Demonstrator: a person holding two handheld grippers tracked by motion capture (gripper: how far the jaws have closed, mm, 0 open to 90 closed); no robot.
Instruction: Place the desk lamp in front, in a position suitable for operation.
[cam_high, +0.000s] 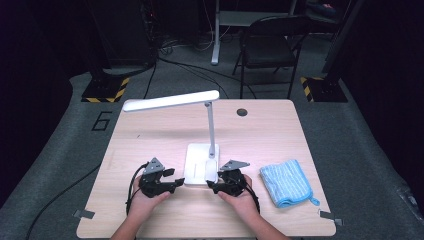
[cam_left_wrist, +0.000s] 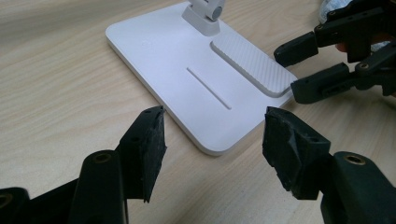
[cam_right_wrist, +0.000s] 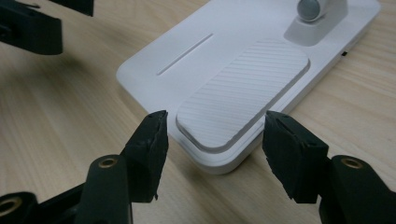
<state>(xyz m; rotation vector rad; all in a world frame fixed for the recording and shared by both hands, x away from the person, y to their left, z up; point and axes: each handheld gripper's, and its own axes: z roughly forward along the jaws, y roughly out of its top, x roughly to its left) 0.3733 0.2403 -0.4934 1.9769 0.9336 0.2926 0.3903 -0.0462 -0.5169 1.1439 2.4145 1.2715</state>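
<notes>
At the lower centre of the high view, the left gripper (cam_high: 173, 185) and right gripper (cam_high: 210, 187), both spread wide, flank the white rectangular plastic lamp base (cam_high: 201, 164) on the worktop (cam_high: 150, 135); an uneven squeeze could likely tip the top-heavy lamp.

Lamp base (cam_left_wrist: 187, 88) smooth matt white plastic, with a finely ribbed raised pad (cam_right_wrist: 243, 93) on it. Table (cam_high: 150, 135) light wood-grain laminate, smooth, low sheen. Cloth (cam_high: 286, 182) blue, soft ribbed terry-like weave. Left gripper (cam_left_wrist: 212, 140) and right gripper (cam_right_wrist: 212, 140) matt black plastic, rough grainy jaw faces, brass-coloured rivets.
</notes>
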